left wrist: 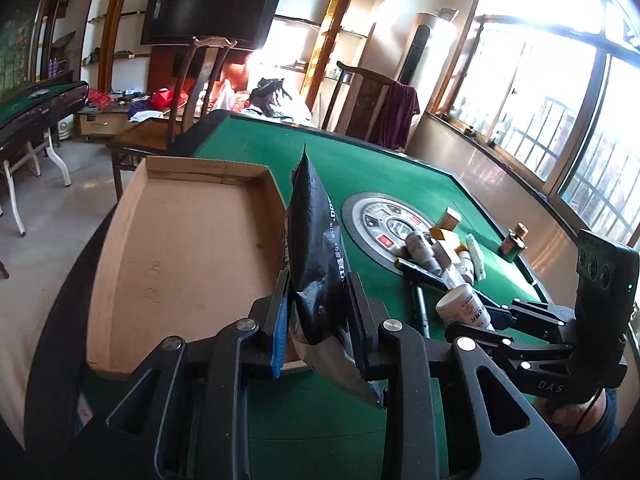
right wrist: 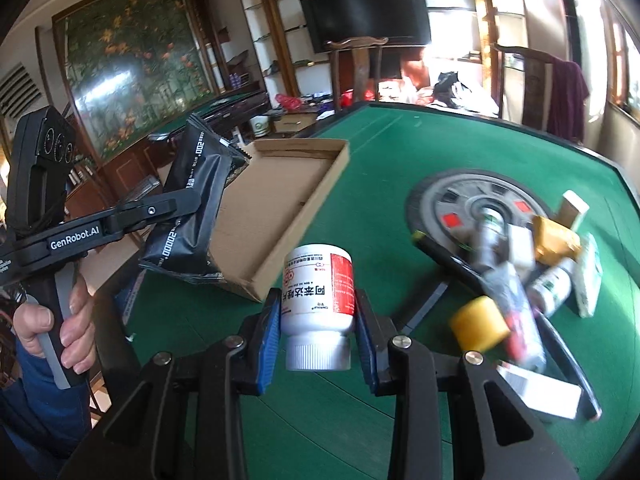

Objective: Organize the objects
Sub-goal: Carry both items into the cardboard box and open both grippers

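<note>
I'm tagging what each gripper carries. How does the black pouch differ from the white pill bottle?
The black pouch is a soft, crinkled, flat dark packet; the white pill bottle is rigid, round and white with a red-and-white label. The pouch sticks up well past the left gripper; the bottle lies short in the right gripper, its cap toward the camera. Both are clamped between blue-padded fingers, off the green table, near the cardboard tray.

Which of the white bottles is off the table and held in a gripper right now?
The white bottle with the red label, clamped upside down in the right gripper. The other small white bottle lies in the pile on the green table.
</note>
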